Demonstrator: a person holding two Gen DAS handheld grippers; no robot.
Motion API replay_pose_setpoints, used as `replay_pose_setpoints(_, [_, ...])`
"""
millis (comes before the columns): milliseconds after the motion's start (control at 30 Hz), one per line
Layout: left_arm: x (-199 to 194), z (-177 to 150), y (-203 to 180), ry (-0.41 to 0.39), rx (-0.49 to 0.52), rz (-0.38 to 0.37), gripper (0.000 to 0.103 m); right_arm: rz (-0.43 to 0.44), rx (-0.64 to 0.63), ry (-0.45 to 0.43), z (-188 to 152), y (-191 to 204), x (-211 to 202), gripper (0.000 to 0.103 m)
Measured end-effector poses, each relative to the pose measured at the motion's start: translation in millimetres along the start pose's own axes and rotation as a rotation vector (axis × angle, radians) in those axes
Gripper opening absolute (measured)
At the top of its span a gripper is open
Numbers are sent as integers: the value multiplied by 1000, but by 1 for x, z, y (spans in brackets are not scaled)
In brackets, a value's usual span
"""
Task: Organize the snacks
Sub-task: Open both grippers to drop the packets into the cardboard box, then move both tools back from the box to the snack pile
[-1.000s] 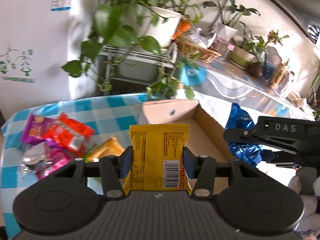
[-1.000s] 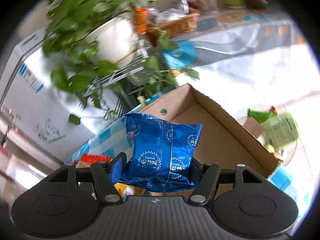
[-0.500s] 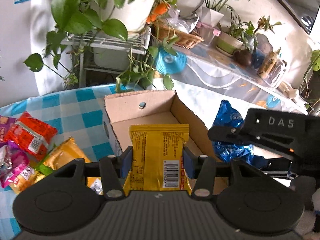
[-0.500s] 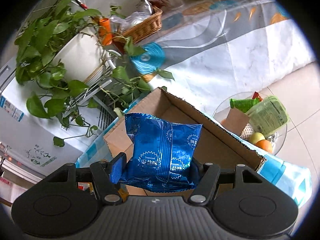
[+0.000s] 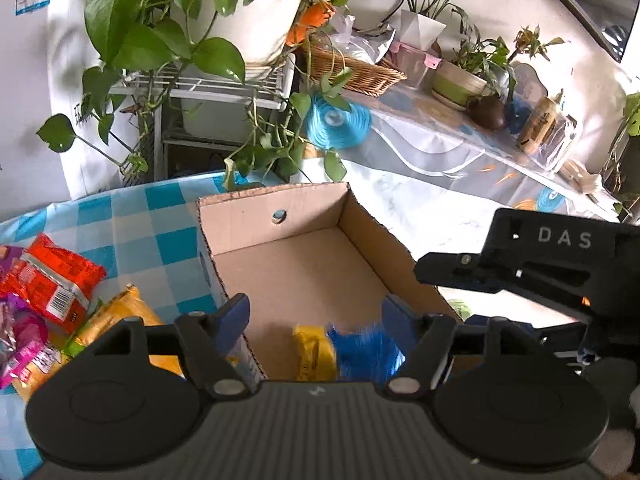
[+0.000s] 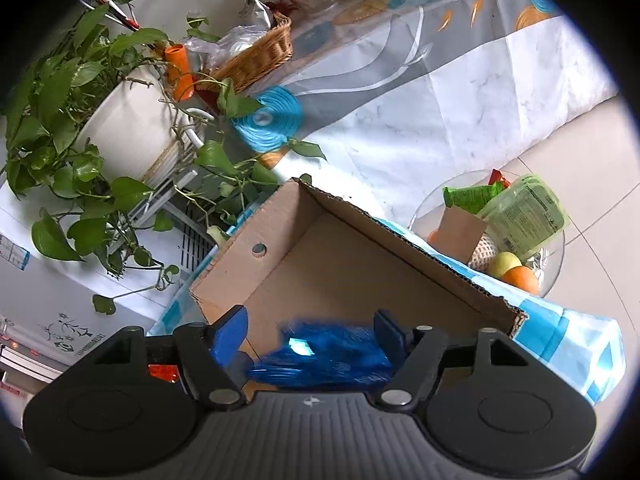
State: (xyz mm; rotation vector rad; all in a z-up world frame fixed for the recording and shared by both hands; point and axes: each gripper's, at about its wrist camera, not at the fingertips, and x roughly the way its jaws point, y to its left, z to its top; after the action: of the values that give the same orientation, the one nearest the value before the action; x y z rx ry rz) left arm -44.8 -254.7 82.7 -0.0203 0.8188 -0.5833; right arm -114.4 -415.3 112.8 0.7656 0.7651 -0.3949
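Note:
An open cardboard box (image 5: 276, 204) stands on the blue checked table; it also shows in the right wrist view (image 6: 352, 248). My left gripper (image 5: 316, 320) is open above the box's near end. A yellow snack packet (image 5: 314, 354) and a blurred blue snack packet (image 5: 366, 354) lie in the box below it. My right gripper (image 6: 310, 330) is open over the box, and the blue packet (image 6: 320, 356) is blurred just under its fingers. The right gripper's body (image 5: 552, 264) shows at the right of the left wrist view.
Loose snacks lie left of the box: a red packet (image 5: 48, 280), an orange-yellow packet (image 5: 120, 316), pink and purple packets (image 5: 20, 336). Potted plants (image 5: 224, 20) on a wire rack and a wicker basket (image 5: 352, 68) stand behind. A glass bowl of fruit and snacks (image 6: 508, 240) stands right of the box.
Both grippers have opened. The yellow packet has left my left gripper and the blue packet my right gripper; both are now down in the box.

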Motion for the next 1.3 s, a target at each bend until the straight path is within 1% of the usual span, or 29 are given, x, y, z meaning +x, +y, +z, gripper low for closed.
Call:
replay_pose_setpoints(167, [-4,2,3,1,12,26,77,3,-8,-2,0,2,0,77])
replay_pose_setpoints(233, [-6,2,3,6,17,39,83,8,-9,-1,0,2,1,79])
replay_pose_setpoints(433, [-14,2,10,3,55,93,88,15,-47,-6,-2,9,1,81])
replay_pose_setpoints(567, [-20,2,20,11,69,121,89,28,-95,-12,-5,17,1,82])
replay_pose_setpoints(767, [-28,1,38,8,78,153,90,6,-175,-14,-11,32,5,83])
replay_pose_setpoints(1100, [-40,-1,75,11,45,190,92,-27,-310,-26,-24,58,11,88])
replay_pose_setpoints(1300, [-55,0,114,-3,27,234,93,-2,-360,-27,-30,68,13,89])
